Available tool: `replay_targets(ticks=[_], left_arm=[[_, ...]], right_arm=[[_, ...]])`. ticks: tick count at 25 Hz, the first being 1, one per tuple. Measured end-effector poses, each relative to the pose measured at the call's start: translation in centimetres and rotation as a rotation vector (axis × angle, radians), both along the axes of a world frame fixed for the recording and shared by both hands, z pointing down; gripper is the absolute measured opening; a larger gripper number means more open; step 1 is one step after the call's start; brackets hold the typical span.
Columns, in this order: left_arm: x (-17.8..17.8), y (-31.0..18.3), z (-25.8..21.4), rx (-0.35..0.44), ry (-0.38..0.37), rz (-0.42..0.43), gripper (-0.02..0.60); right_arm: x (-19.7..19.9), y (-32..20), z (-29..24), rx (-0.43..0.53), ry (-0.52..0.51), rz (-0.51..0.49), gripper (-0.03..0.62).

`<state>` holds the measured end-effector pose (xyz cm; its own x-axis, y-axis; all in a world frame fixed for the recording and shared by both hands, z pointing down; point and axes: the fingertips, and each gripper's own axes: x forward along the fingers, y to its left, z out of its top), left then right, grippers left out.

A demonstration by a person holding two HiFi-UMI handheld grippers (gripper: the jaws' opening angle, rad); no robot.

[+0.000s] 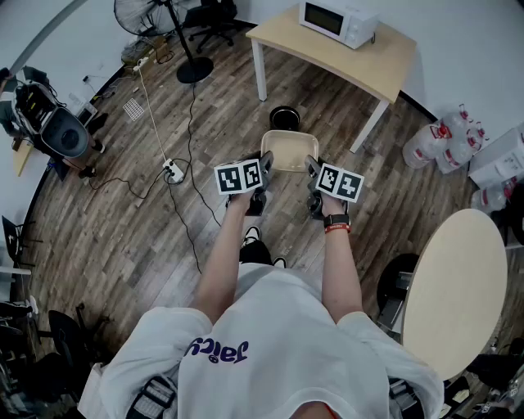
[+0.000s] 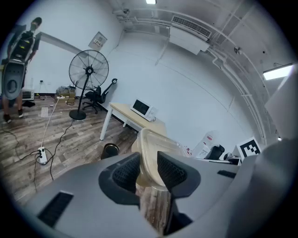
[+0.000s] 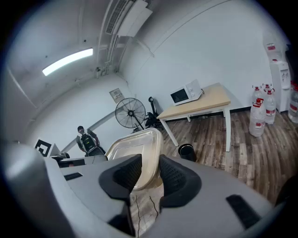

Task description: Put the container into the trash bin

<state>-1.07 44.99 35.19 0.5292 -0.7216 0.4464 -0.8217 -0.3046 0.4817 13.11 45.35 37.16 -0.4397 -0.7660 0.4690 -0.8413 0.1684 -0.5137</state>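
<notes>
A shallow, translucent beige container (image 1: 288, 150) hangs in the air between both grippers, above the wooden floor. My left gripper (image 1: 262, 173) is shut on its left rim, and my right gripper (image 1: 313, 173) is shut on its right rim. In the left gripper view the container (image 2: 151, 153) is pinched between the dark pads (image 2: 125, 173). The right gripper view shows the container (image 3: 135, 153) clamped the same way. A small black trash bin (image 1: 283, 118) stands on the floor just beyond the container, beside the table; the same trash bin (image 2: 110, 150) (image 3: 186, 151) shows in both gripper views.
A light wooden table (image 1: 336, 49) with a white microwave (image 1: 337, 21) stands behind the bin. A standing fan (image 1: 173, 33), floor cables with a power strip (image 1: 173, 171), water bottles (image 1: 446, 143) and a round table (image 1: 454, 286) ring the area. A person (image 2: 17, 65) stands far left.
</notes>
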Motion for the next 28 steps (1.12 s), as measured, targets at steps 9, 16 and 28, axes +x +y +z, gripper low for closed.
replay_targets(ticks=[9,16,28], left_arm=[[0.0,-2.5,0.7,0.037,0.037,-0.016,0.127],[-0.9,-7.2,2.1,0.014,0.041,-0.026,0.123],[-2.7,-20.9,4.2,-0.053,0.021,-0.019,0.129]], right_arm=[[0.0,-2.3,0.6,0.029,-0.022,0.019,0.142],[-0.8,-7.1,1.6,0.031,-0.005,0.011,0.143],[-2.5,-20.3,3.6,-0.045,-0.004,0.03,0.144]])
